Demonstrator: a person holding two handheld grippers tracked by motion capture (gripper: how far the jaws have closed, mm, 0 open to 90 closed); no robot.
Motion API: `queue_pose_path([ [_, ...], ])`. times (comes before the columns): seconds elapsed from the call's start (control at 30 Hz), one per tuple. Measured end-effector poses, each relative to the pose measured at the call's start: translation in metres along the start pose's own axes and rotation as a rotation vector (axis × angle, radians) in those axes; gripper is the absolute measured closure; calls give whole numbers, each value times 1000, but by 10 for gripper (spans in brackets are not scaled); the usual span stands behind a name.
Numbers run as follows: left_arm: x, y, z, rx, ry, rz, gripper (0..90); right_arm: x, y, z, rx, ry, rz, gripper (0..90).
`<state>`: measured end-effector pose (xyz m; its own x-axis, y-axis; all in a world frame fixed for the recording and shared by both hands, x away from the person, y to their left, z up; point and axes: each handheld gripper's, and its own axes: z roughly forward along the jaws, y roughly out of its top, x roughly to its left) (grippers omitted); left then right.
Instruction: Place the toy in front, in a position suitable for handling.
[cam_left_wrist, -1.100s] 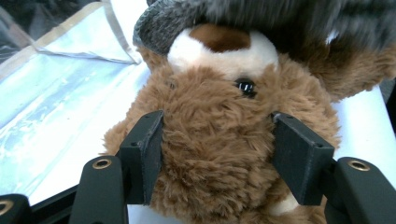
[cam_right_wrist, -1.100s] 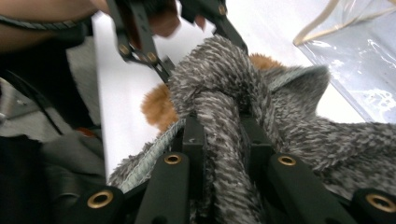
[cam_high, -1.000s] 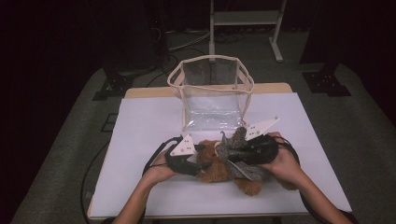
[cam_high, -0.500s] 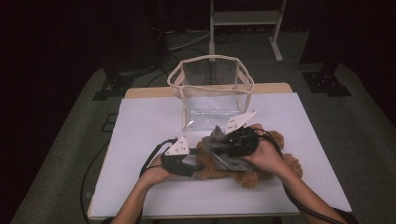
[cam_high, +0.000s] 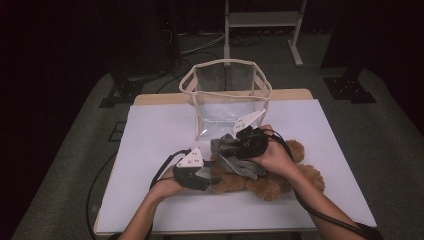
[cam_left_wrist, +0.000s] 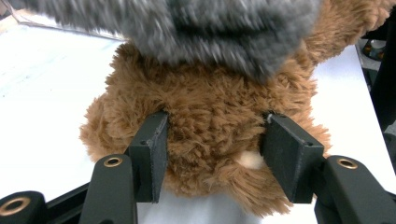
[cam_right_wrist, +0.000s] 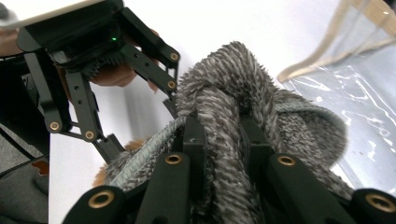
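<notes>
Left gripper (cam_left_wrist: 212, 156) just squeezed in on the brown teddy (cam_left_wrist: 212, 116), fur bulging btwn both pads. Right gripper (cam_right_wrist: 223, 140) is clamped on a grey fuzzy cloth (cam_right_wrist: 233, 93), held right above the bear.

Grey fuzzy cloth (cam_left_wrist: 187, 28) blurred, cut off above

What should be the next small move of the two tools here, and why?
Probably the right tool, shut on the grey fuzzy cloth, should lift it toward the clear bag. The left tool has just been closing and its pads press the brown teddy bear, which should keep the bear down on the table.
</notes>
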<state>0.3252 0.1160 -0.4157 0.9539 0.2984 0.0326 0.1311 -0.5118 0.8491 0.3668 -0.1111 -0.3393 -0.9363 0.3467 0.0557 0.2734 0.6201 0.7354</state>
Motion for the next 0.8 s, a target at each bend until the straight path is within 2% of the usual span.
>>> queue_pose_path([
  [0.1, 3, 2, -4, -11, 28, -8, 395, 0, -3, 0, 23, 12, 7, 759],
  [0.2, 1, 1, 0, -3, 5, -12, 397, 9, -3, 4, 53, 50, -15, 759],
  [0.27, -1, 1, 2, 16, -12, 5, 404, 12, 0, 7, 65, 59, -13, 759],
  [0.3, -2, 1, 2, 19, -11, 10, 406, 11, 0, 8, 67, 58, -26, 759],
  [0.43, -4, 1, 2, 26, -30, 30, 413, 3, 5, 13, 65, 53, 1, 759],
  [0.5, -6, 2, 3, 34, -38, 39, 411, -2, 7, 17, 65, 72, 24, 760],
  [0.6, -6, 2, 2, 37, -38, 41, 405, -5, 9, 21, 84, 81, 31, 759],
  [0.73, -8, 2, 2, 39, -53, 56, 403, -14, 9, 11, 68, 58, 37, 759],
  [0.8, -9, 3, 2, 39, -62, 63, 394, -23, 6, 4, 63, 41, 72, 759],
])
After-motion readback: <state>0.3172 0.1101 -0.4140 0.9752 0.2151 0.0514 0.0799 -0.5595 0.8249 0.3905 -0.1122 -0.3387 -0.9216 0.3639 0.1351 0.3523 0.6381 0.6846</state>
